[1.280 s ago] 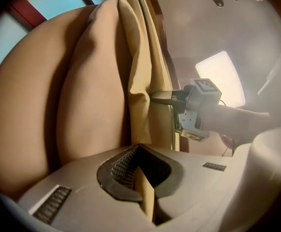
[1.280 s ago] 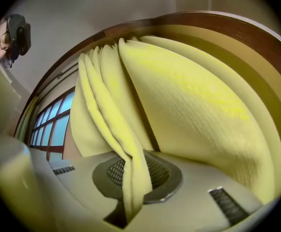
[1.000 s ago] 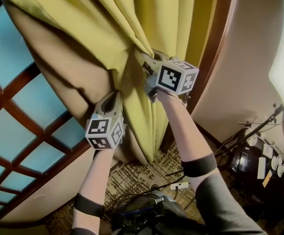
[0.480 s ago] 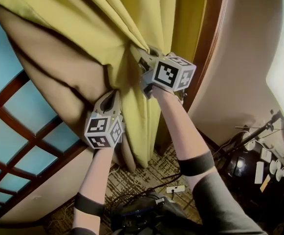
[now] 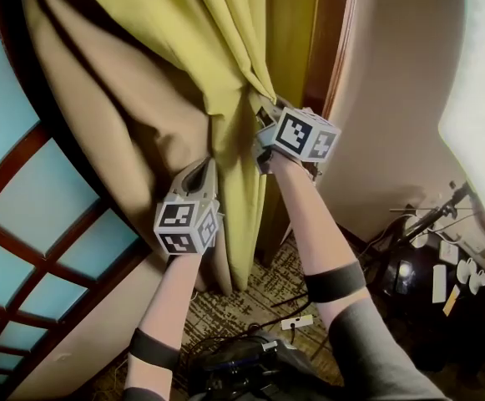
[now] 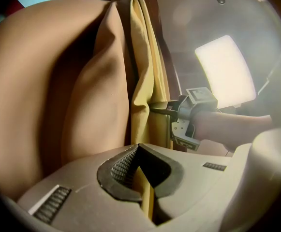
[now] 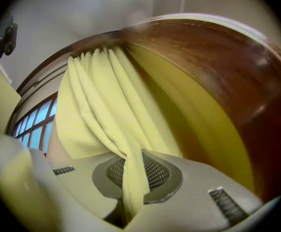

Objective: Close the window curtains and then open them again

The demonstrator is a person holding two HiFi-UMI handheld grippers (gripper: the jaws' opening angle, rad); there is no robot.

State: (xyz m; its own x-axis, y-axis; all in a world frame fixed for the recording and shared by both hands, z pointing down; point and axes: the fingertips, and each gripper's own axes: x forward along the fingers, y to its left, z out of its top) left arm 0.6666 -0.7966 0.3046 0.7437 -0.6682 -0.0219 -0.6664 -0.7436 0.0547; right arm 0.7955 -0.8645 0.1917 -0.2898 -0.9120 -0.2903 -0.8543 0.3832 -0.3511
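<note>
The yellow curtain (image 5: 225, 40) with its tan lining (image 5: 133, 132) hangs bunched against the dark wooden frame (image 5: 325, 40) at the right of the window (image 5: 25, 190). My left gripper (image 5: 206, 165) is shut on the curtain's lower edge; in the left gripper view a thin yellow strip (image 6: 142, 187) is pinched between its pads. My right gripper (image 5: 261, 117) sits higher and further right, close to the frame, shut on a fold of the curtain (image 7: 133, 173). The left gripper view also shows the right gripper (image 6: 162, 109) biting the cloth.
Blue panes with red-brown bars fill the left. A bright light panel (image 5: 480, 98) stands at the right wall. Below it a black stand with small devices (image 5: 426, 282), cables and a white power strip (image 5: 300, 321) lie on the patterned carpet. A dark bag (image 5: 242, 370) sits near my feet.
Both grippers have carried the curtain to the right, toward the wooden frame. The cloth is more tightly bunched and more window glass shows at the left.
</note>
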